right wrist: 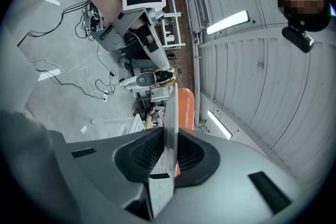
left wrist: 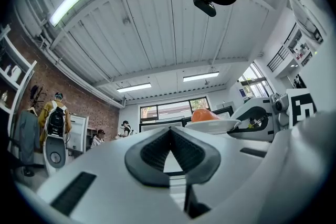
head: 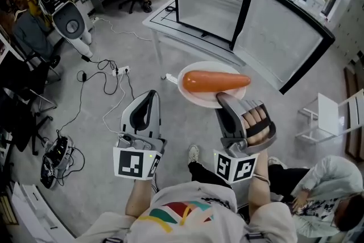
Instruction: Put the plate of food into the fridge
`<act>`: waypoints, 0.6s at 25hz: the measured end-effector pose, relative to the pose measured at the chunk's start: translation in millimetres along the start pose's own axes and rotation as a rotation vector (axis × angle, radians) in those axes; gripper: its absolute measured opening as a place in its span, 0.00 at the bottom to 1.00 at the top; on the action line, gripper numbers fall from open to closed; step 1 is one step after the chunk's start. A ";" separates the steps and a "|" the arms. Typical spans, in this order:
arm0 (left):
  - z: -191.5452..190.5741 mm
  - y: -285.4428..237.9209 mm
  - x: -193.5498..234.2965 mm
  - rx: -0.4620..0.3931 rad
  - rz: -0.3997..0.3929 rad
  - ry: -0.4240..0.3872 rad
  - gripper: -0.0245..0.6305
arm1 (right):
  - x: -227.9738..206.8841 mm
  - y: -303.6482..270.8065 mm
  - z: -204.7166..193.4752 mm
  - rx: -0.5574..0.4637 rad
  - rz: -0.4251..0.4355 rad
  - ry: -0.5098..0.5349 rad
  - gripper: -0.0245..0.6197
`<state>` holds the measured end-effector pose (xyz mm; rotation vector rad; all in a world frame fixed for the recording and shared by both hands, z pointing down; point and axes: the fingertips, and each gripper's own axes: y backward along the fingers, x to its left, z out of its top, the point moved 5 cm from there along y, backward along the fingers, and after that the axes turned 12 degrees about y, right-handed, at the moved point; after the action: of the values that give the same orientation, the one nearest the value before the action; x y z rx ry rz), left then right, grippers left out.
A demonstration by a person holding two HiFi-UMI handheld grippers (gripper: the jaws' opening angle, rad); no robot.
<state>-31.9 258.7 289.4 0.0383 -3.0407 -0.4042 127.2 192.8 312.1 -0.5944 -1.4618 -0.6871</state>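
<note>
At frame centre the right gripper (head: 226, 101) is clamped on the rim of the plate (head: 193, 95), which carries a carrot (head: 216, 81) and hangs in the air below the open fridge (head: 207, 0) at the top. The left gripper (head: 150, 95), lower left of the plate, has its jaws together on nothing.

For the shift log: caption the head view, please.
Right gripper holds the plate with a carrot by its rim, before the open fridge; left gripper shut, empty.

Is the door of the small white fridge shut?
No, the black-framed door of the small white fridge stands swung wide open.
</note>
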 end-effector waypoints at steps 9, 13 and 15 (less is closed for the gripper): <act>-14.3 -60.3 31.6 -0.001 0.004 0.018 0.05 | 2.6 -64.0 -30.4 0.012 0.021 0.011 0.11; -24.9 -79.5 42.8 -0.021 -0.011 0.007 0.05 | 15.2 -83.9 -38.6 0.023 0.016 0.009 0.11; -33.3 -103.4 51.0 -0.024 -0.014 0.004 0.05 | 20.6 -105.5 -51.6 0.024 0.019 0.009 0.11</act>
<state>-78.7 148.5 297.9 0.0586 -3.0330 -0.4409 84.8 82.2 325.9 -0.5846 -1.4523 -0.6560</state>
